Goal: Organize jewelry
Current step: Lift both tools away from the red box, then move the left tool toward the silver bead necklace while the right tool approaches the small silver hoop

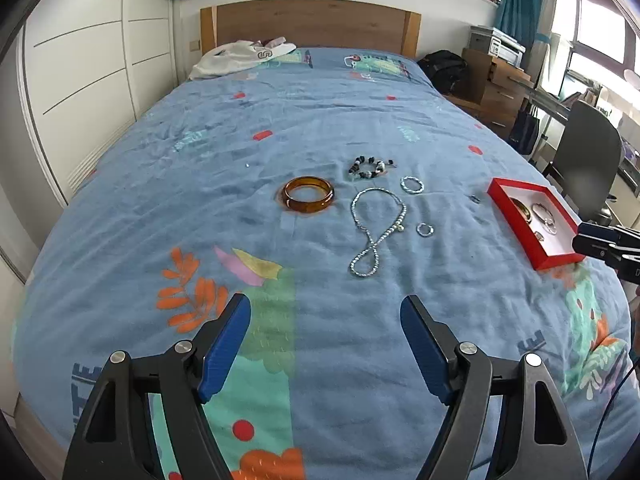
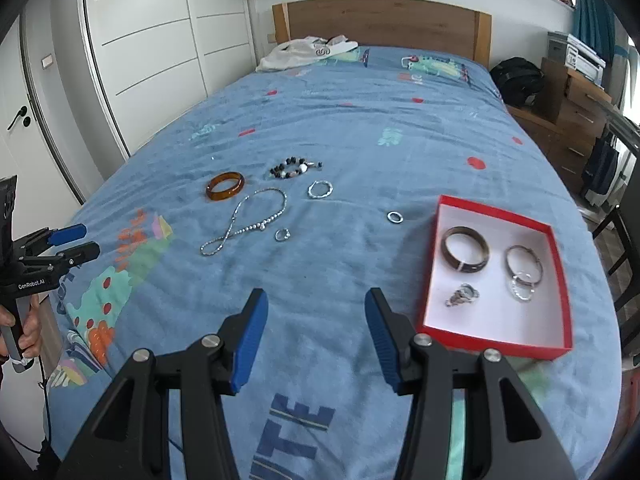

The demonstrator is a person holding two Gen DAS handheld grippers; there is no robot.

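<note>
Loose jewelry lies on the blue bedspread: an amber bangle point(image 1: 308, 199) point(image 2: 225, 185), a silver chain necklace point(image 1: 376, 228) point(image 2: 248, 222), a black-and-white bead bracelet point(image 1: 370, 167) point(image 2: 294, 169), a twisted silver ring point(image 1: 412, 184) point(image 2: 320, 189), a small ring point(image 1: 425, 229) point(image 2: 282, 234) and a flat silver ring point(image 2: 395, 217). A red box point(image 2: 436, 300) point(image 1: 516, 232) holds a dark bangle point(image 2: 465, 254) and several silver pieces. My left gripper point(image 1: 325, 312) is open and empty, short of the necklace. My right gripper point(image 2: 316, 304) is open and empty, left of the box.
White clothing point(image 1: 236, 58) lies at the wooden headboard point(image 1: 312, 24). White wardrobe doors point(image 2: 152, 48) stand along the left. A black bag point(image 1: 442, 68), wooden drawers point(image 1: 500, 88) and a dark chair point(image 1: 584, 164) stand to the right of the bed.
</note>
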